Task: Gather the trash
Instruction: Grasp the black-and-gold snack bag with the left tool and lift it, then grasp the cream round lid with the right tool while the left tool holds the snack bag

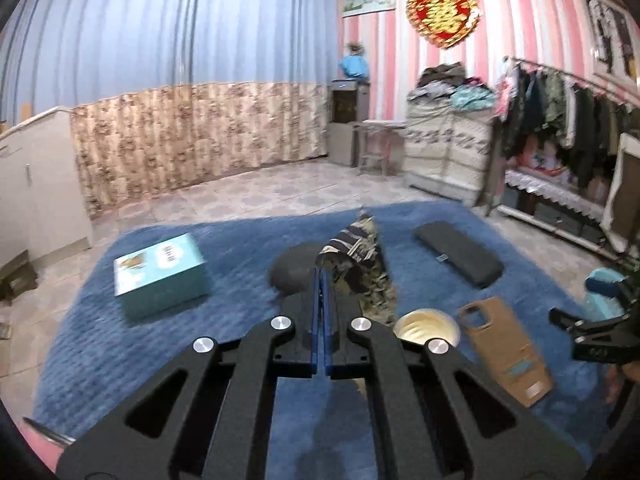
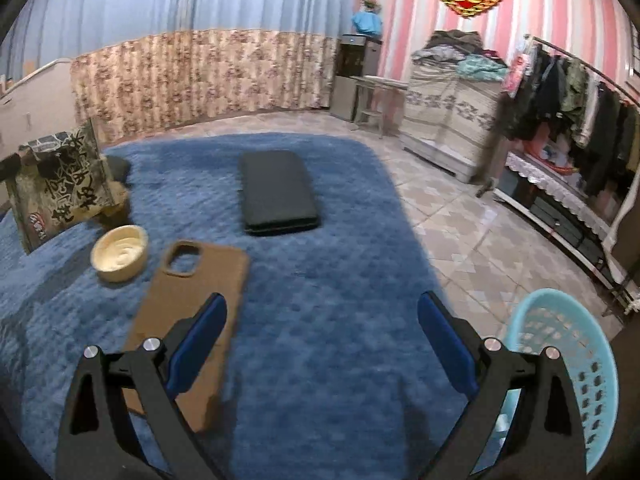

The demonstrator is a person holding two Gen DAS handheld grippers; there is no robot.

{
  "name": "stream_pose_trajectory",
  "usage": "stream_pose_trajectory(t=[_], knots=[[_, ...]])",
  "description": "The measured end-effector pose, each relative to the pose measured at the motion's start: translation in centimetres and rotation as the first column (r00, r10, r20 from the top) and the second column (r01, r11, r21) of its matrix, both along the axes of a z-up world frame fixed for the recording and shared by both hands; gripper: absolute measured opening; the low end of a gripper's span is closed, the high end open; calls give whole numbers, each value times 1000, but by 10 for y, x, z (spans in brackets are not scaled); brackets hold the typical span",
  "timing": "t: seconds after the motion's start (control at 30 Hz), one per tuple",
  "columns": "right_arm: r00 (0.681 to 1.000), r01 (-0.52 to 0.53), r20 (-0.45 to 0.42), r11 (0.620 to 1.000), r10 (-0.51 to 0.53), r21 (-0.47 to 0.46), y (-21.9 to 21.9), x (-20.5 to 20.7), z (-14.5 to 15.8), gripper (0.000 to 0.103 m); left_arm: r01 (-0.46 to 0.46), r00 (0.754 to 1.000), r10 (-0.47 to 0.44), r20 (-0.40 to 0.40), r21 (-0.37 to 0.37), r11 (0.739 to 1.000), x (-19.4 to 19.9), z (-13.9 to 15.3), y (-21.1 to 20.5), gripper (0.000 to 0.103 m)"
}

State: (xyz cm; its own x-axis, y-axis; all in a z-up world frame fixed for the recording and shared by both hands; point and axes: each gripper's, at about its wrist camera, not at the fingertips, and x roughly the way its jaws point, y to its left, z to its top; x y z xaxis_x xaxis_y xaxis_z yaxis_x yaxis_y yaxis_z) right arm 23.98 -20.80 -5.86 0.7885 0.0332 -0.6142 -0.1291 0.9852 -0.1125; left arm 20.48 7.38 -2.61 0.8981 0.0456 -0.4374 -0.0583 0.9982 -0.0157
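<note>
**Left wrist view: wrapper pinched and off the rug**

Left wrist view puts the left gripper (image 1: 322,276) dead centre, its blue pads pressed together on the edge of a crumpled camouflage-patterned foil wrapper with black lettering (image 1: 356,256). In the right wrist view that same wrapper (image 2: 60,184) hangs clear of the rug at the far left. The right gripper (image 2: 320,344) is spread wide with nothing between its fingers, hovering over the rug beside a brown rectangular phone case (image 2: 192,312).

The turquoise perforated plastic basket (image 2: 568,364) sits low at the right edge, off the rug, and looks like where the trash goes. So the risk is the carry: the grip is on a thin edge only, and the slick foil could slide out. The dangling wrapper could also brush the cream-coloured round shallow dish (image 2: 120,252), which stands just below it, and tip it.

Underfoot, a shaggy blue rug (image 2: 328,240) lies over pale patterned floor tiles (image 2: 452,220). Also on the rug: a black flat padded case (image 2: 276,192) and a teal cardboard box (image 1: 160,276). Blue-and-floral curtains (image 1: 180,80) line the back, pink striped wallpaper (image 1: 520,32) carries a red-and-gold heart ornament (image 1: 442,12), and a rack of hanging clothes (image 1: 560,112) fills the right.
</note>
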Motion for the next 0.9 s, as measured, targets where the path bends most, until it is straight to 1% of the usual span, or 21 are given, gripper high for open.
stream_pose_trajectory(t=[0.07, 0.13, 0.2, 0.27, 0.33, 0.37, 0.4, 0.43, 0.47, 0.5, 0.53, 0.57, 0.63, 0.67, 0.7, 0.77, 0.8, 0.9], knots=[[1000, -28, -6, 1000, 28, 6, 13, -1, -3, 94, -47, 998, 47, -38, -4, 999, -2, -12, 17, 0], [999, -54, -1, 998, 54, 16, 25, -3, -3, 94, -87, 995, 86, -56, -12, 996, -5, -23, 33, 0], [997, -78, 10, 996, 78, 41, 37, -4, -1, 94, -125, 990, 124, -66, -10, 992, -9, -32, 47, 0], [995, -103, 13, 992, 103, 78, 47, -2, 1, 94, -165, 983, 162, -92, -26, 986, -10, -42, 61, 0], [993, -119, 5, 988, 119, 103, 54, 4, 4, 93, -191, 979, 184, -92, -71, 979, -13, -44, 73, 0], [991, -133, 3, 984, 134, 120, 61, 9, 5, 93, -204, 977, 198, -78, -78, 976, -15, -43, 77, 0], [990, -143, -1, 981, 144, 129, 67, 13, 6, 89, -217, 975, 213, -58, -70, 974, -16, -41, 78, 0], [988, -151, -5, 980, 153, 132, 74, 15, 6, 77, -220, 975, 217, -52, -63, 973, -17, -43, 78, 0], [985, -170, -17, 976, 174, 136, 83, 21, 6, 69, -221, 975, 218, -51, -58, 974, -16, -44, 77, 0], [980, -188, -42, 972, 196, 140, 92, 26, 3, 58, -221, 975, 218, -47, -48, 974, -16, -44, 76, 0], [976, -199, -58, 970, 209, 142, 100, 28, 1, 54, -219, 975, 217, -40, -41, 975, -17, -43, 74, 0], [971, -215, -77, 967, 227, 138, 109, 32, -3, 53, -213, 977, 212, -32, -32, 976, -17, -42, 72, 0], [966, -225, -103, 968, 237, 115, 122, 38, -10, 45, -201, 979, 201, -27, -13, 979, -16, -42, 67, 0], [963, -227, -126, 968, 239, 103, 127, 41, -15, 42, -197, 980, 197, -27, -9, 980, -16, -42, 65, 0], [960, -226, -147, 969, 239, 101, 130, 44, -20, 39, -193, 981, 193, -29, -7, 981, -15, -42, 65, 0], [955, -223, -173, 968, 241, 118, 132, 47, -26, 35, -193, 981, 193, -30, -10, 981, -15, -41, 63, 0], [952, -224, -181, 966, 245, 130, 132, 49, -28, 31, -192, 981, 192, -31, -14, 981, -15, -42, 63, 0], [946, -232, -202, 964, 254, 129, 137, 52, -34, 26, -191, 981, 190, -35, -22, 981, -14, -43, 66, 0]])
